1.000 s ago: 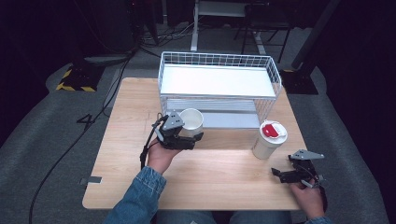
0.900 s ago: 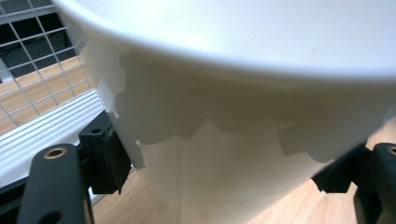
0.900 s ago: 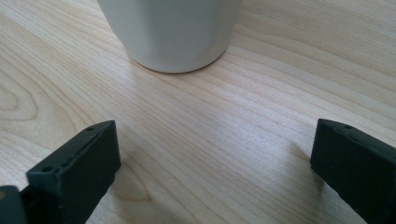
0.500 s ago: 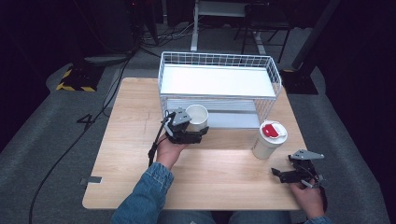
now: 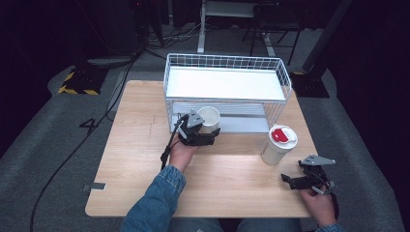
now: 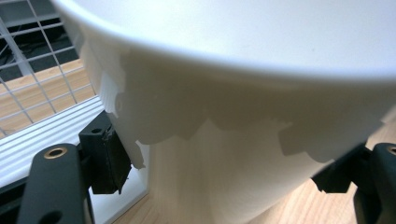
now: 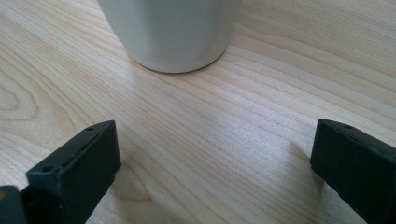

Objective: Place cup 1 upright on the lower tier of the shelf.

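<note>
The left gripper (image 5: 207,136) is pinching an open white paper cup (image 5: 209,119), its pads (image 6: 109,161) pressing on the cup's sides, and holding it upright at the front edge of the white wire rack (image 5: 227,87), by the lower shelf. The right gripper (image 5: 296,180) is resting on the wooden table (image 5: 130,145) with jaws spread, facing the red-lidded cup (image 5: 277,144) nearby

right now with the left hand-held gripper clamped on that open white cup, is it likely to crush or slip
The white cup looks thin-walled and lidless, so it probably flexes if squeezed harder. The left hand-held gripper holds it below the rim, where the flared lip should resist slipping downward. It looks empty in the high view, so it is likely light and easy to tip once set down.
</note>
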### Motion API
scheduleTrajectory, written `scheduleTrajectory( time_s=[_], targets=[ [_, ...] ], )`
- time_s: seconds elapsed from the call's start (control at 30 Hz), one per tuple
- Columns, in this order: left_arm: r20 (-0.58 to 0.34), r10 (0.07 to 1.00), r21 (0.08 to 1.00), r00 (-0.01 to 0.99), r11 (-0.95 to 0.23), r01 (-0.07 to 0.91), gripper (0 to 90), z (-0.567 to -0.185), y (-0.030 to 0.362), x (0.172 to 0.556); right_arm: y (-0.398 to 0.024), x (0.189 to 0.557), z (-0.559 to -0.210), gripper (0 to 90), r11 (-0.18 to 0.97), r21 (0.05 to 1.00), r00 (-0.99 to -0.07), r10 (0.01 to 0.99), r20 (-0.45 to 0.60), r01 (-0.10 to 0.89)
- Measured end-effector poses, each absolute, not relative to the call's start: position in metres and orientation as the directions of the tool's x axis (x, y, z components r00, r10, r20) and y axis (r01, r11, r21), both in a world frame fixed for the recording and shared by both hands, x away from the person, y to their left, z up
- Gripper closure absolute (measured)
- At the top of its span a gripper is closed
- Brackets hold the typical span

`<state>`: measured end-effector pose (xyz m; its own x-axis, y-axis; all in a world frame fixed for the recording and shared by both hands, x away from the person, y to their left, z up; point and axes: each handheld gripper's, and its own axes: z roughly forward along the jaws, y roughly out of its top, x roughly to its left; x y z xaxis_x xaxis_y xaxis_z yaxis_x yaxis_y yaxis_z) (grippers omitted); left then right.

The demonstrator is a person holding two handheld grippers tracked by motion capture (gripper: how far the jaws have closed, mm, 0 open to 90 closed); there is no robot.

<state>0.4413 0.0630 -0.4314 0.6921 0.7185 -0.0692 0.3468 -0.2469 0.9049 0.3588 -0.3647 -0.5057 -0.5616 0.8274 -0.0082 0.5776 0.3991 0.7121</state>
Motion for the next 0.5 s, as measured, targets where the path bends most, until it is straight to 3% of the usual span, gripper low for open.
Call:
scheduleTrajectory(
  time_s=[0.5],
  targets=[
    [-0.041,0.751,0.892,0.659,-0.270,0.363,22.3,-0.445,0.040,0.466,-0.365,0.359,-0.506,1.9,0.400,0.713,-0.563,0.827,-0.008,0.577]
  ],
)
